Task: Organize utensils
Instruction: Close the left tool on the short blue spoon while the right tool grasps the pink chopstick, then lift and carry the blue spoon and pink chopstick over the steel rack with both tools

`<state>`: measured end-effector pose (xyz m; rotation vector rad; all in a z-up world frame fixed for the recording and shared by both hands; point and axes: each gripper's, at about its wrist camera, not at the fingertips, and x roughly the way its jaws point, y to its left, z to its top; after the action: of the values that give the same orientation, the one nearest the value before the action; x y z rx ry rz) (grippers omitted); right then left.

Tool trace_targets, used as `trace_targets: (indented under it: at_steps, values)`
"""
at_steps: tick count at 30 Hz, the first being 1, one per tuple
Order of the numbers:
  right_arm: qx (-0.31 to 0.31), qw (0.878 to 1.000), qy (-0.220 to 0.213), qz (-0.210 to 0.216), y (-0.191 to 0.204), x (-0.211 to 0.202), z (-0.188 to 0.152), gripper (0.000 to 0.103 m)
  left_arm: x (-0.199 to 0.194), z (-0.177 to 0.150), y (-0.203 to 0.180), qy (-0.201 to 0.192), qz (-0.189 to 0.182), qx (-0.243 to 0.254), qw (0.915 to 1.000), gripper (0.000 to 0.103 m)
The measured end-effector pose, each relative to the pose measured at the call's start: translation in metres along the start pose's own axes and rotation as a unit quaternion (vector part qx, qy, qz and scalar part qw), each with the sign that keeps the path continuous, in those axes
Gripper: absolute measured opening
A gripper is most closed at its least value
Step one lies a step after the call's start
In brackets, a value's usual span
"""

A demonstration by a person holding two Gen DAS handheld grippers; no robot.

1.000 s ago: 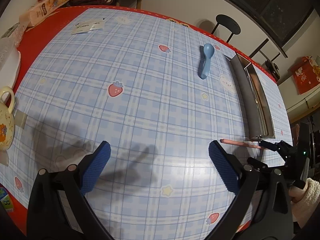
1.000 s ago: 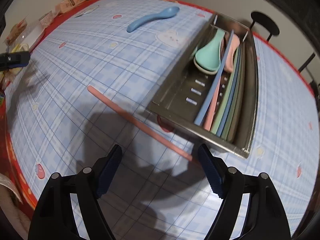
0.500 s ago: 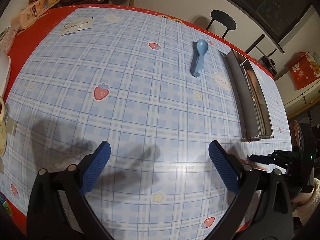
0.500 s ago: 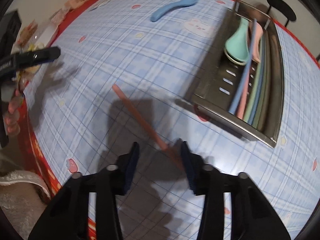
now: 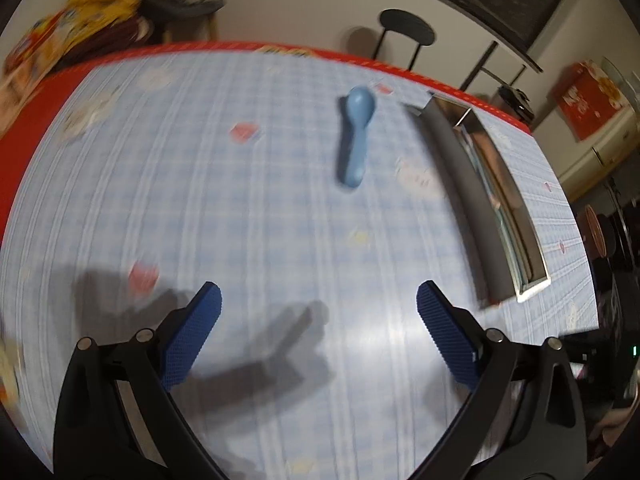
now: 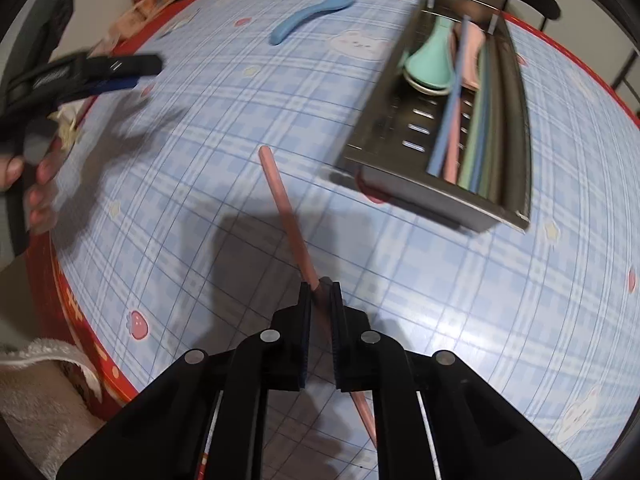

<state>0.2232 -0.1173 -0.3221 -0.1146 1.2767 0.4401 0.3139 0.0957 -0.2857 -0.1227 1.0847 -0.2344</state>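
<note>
tablecloth [image 5: 280,220]: blue plaid, red border | stool [image 5: 406,34]: black, beyond table's far edge | snack packets [image 5: 80,32]: far-left corner, blurred | red box [image 5: 588,98]: right background

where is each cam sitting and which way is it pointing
Left wrist: on the left gripper, open above the table, facing the blue spoon and metal tray.
Right wrist: on the right gripper, shut on the pink chopstick, facing the tray; the left gripper and hand show at left.
Shared: spoon, tray, table.
</note>
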Motion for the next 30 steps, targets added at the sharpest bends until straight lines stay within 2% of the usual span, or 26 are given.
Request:
trace_targets:
  at_steps: [3,5,6,11,14,17,19,20,26,30]
  values:
    - [0.019,1.0,-0.009,0.005,-0.004,-0.002,-0.005,0.009,0.019,0.029,-0.015,-0.009,-0.006,0.03,0.9995,0.09]
    - [0.032,0.999,-0.014,0.009,-0.006,-0.003,-0.008,0.009,0.035,0.047,-0.024,-0.008,-0.006,0.043,0.999,0.068]
    - [0.038,0.999,-0.016,0.012,-0.008,-0.004,-0.01,0.009,0.046,0.059,-0.028,-0.003,-0.003,0.046,0.999,0.062]
    - [0.061,0.998,-0.024,0.027,-0.021,-0.009,-0.01,0.009,0.09,0.096,-0.036,0.013,0.002,0.038,0.9992,0.057]
    - [0.069,0.997,-0.027,0.031,-0.026,-0.012,-0.011,0.009,0.11,0.103,-0.045,0.031,0.013,0.056,0.9979,0.051]
    - [0.078,0.996,-0.03,0.033,-0.03,-0.012,-0.009,0.009,0.115,0.104,-0.051,0.028,0.028,0.074,0.9965,0.046]
    - [0.08,0.996,-0.031,0.03,-0.03,-0.012,-0.009,0.009,0.116,0.103,-0.053,0.027,0.038,0.077,0.996,0.031]
    - [0.081,0.996,-0.032,0.028,-0.031,-0.012,-0.009,0.009,0.116,0.103,-0.053,0.03,0.042,0.078,0.9956,0.019]
    - [0.078,0.996,-0.033,0.009,-0.023,-0.012,-0.008,0.01,0.101,0.083,-0.046,0.035,0.034,0.096,0.9942,0.018]
    - [0.087,0.995,-0.033,0.03,-0.011,-0.008,-0.011,0.006,0.079,0.061,-0.034,0.041,0.01,0.07,0.9966,0.018]
